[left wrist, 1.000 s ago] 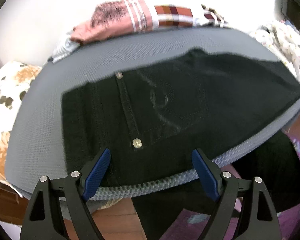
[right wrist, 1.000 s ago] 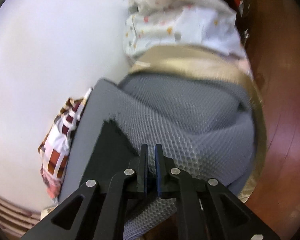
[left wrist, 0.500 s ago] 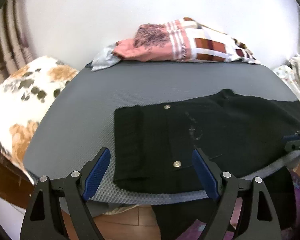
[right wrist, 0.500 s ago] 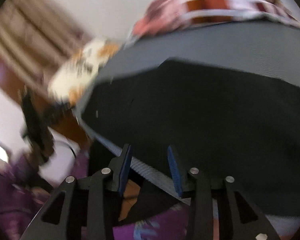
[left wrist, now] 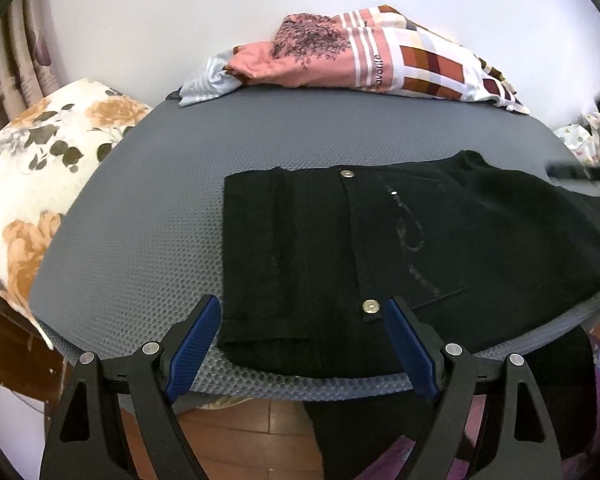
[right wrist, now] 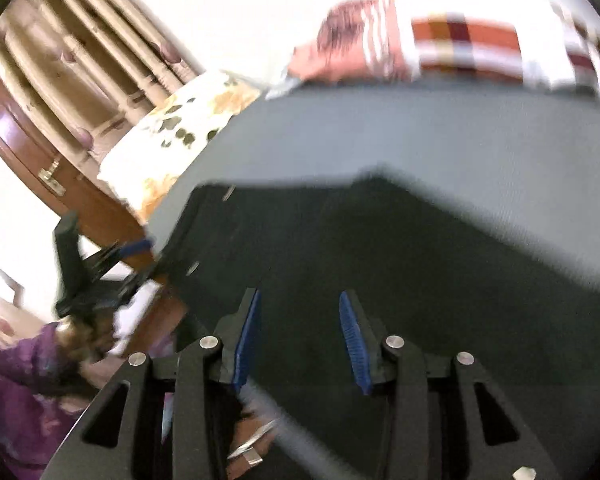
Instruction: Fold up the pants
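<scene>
Black pants (left wrist: 380,248) lie folded flat on a grey mesh mat (left wrist: 148,240), waist end to the left, two metal studs showing. One part hangs over the mat's front edge. My left gripper (left wrist: 302,312) hovers open at the near edge, its blue pads wide apart over the waist corner and touching nothing. In the right wrist view, my right gripper (right wrist: 300,296) is over the pants (right wrist: 400,264) with its jaws opening. The pads press on nothing and the cloth lies beneath them. The picture is blurred. The left gripper (right wrist: 100,276) shows at the mat's left corner.
A pile of pink and checked clothes (left wrist: 360,60) sits at the mat's far edge against a white wall. A floral pillow (left wrist: 40,184) lies to the left, with curtains behind it. Wooden floor (left wrist: 240,432) shows below the mat. A purple sleeve (right wrist: 16,400) is at lower left.
My right gripper swung from the mat's right end to over the pants, rolled, and went from shut to partly open. The left gripper drew back a little and levelled.
</scene>
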Available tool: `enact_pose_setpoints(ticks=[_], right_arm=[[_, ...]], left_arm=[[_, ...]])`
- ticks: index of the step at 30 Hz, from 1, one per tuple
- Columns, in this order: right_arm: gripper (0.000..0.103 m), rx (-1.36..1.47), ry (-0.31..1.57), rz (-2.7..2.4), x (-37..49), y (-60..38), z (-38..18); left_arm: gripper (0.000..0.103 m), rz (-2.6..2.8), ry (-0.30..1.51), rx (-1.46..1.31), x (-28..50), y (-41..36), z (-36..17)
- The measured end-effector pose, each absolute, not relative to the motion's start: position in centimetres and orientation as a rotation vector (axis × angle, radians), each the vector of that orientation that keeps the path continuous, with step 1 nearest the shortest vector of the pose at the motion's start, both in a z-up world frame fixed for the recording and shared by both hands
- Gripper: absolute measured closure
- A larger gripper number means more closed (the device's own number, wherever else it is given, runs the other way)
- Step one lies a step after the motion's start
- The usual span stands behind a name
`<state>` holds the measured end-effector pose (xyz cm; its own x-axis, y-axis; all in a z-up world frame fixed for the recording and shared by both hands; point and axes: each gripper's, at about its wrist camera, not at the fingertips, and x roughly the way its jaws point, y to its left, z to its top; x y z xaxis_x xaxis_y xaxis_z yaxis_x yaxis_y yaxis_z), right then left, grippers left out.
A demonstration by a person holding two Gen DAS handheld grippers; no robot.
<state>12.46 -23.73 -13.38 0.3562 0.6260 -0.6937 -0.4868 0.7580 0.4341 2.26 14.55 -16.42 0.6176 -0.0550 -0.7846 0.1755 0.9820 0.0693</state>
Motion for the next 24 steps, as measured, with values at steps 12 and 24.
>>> enact_pose_setpoints(ticks=[12, 24], right_arm=[[0.063, 0.057, 1.117, 0.799, 21.5, -20.5, -19.3], [0.098, 0.072, 1.081, 0.776, 25.0, -19.8, -18.7]], left_arm=[[0.019, -0.031, 0.918, 0.108, 3.5, 16.9, -17.5], [0.019, -0.019, 0.933, 0.108, 3.9, 17.1, -18.1]])
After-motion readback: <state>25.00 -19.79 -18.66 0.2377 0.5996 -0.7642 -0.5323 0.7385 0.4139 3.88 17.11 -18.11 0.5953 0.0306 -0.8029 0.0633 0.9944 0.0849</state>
